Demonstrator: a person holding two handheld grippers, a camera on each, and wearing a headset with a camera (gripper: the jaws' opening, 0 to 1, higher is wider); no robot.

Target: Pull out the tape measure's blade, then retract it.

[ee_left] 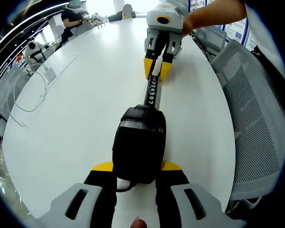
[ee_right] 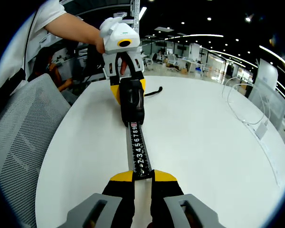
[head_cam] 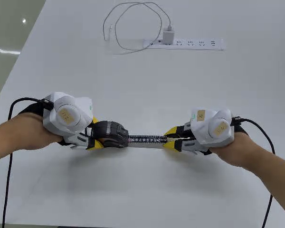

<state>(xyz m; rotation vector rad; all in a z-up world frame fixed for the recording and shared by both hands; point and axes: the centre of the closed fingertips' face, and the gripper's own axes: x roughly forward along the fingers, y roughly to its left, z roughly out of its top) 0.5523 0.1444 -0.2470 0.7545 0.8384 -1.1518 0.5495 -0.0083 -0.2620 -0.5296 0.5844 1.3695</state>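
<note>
On the near half of the white counter [head_cam: 147, 85], the black tape measure case [head_cam: 111, 134] sits between the yellow-tipped jaws of the left hand-held gripper [head_cam: 96, 134]. The jaws stand part-way apart, as wide as the case, and press on its two flanks. The left gripper view shows the case seated between them with its mouth facing away from the gripper.

From that mouth the dark blade with white numerals [head_cam: 147, 139] runs out straight to the person's right, low over the counter. Whether it touches the surface cannot be told. A short run is exposed: numerals 2 to 9 read in the right gripper view.

The right hand-held gripper [head_cam: 171, 138] has the free end of the blade. Its jaws are almost fully closed, with the yellow tips pinching the blade end between them. The two grippers face each other along the line of the blade, near but apart, and the exposed blade spans the gap.

The person's left hand [head_cam: 31, 133] grips the left unit and the right hand [head_cam: 232, 147] grips the right unit.

At the far side of the counter, well apart from the work, lies a white power strip [head_cam: 190, 44]. A white charger plug [head_cam: 168, 35] is seated in it, and a thin white cable [head_cam: 105, 24] loops behind. In the left gripper view a grey mesh chair [ee_left: 256, 118] stands beside the counter.
</note>
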